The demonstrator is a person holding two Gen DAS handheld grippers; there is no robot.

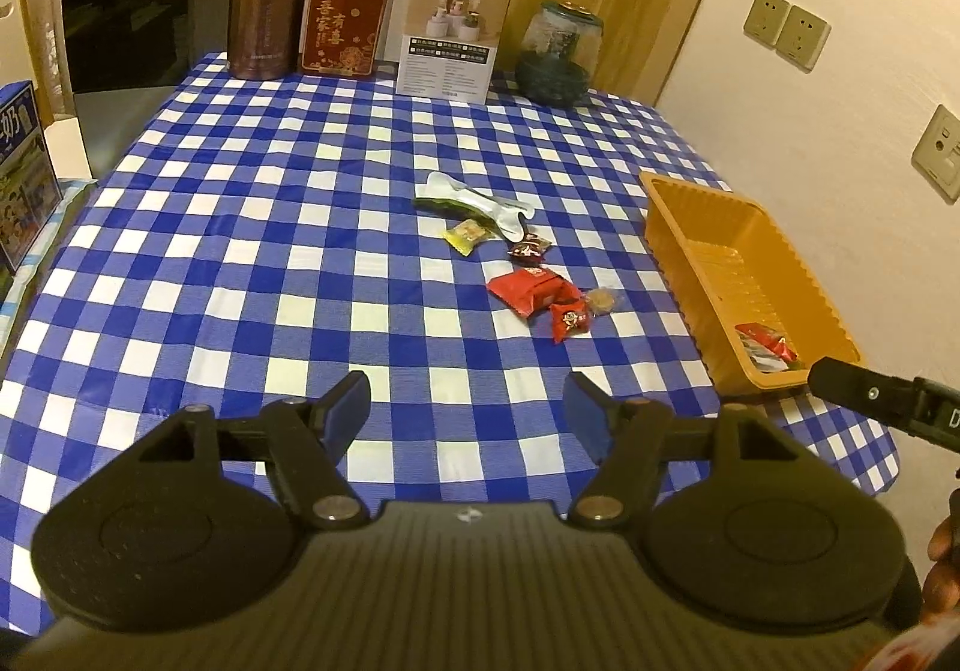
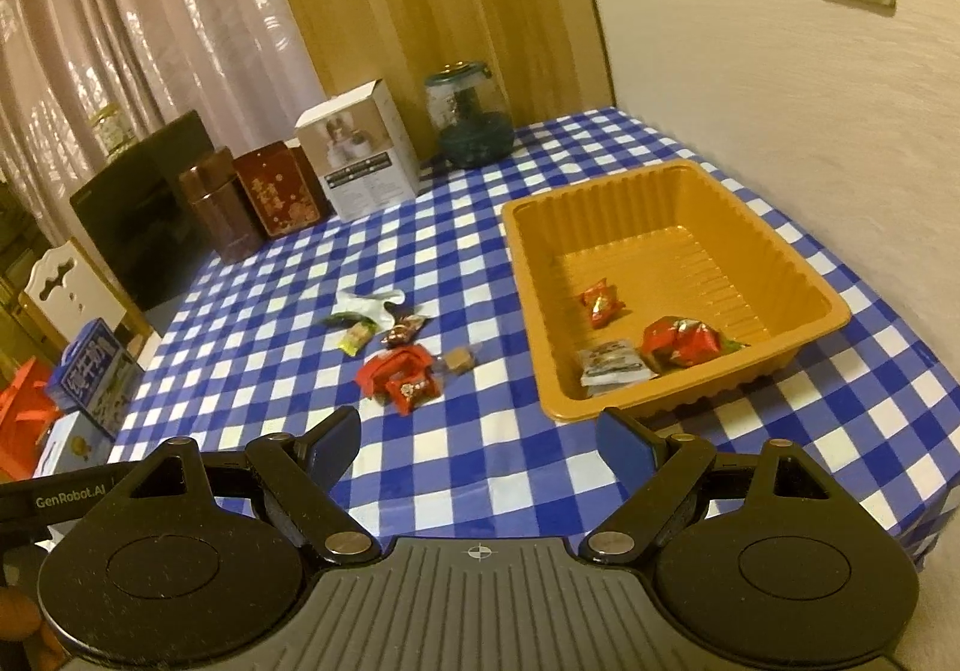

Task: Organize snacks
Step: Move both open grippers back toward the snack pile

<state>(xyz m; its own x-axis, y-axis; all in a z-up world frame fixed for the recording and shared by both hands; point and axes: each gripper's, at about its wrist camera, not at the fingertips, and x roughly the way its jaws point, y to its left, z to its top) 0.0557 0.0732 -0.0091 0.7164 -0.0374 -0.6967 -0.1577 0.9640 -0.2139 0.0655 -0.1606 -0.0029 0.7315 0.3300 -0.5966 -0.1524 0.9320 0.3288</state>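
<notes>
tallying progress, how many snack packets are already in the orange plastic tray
3 in the orange plastic tray: a small red wrapped candy mid-floor, a larger red packet nearer, and a pale flat packet beside it. None looks hidden.

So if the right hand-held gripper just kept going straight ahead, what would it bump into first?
Probably the near rim of the orange tray, which sits just ahead of the open right hand-held gripper, slightly to its right. Depth is hard to judge, so it might touch the checkered tablecloth in front of the tray first.
</notes>
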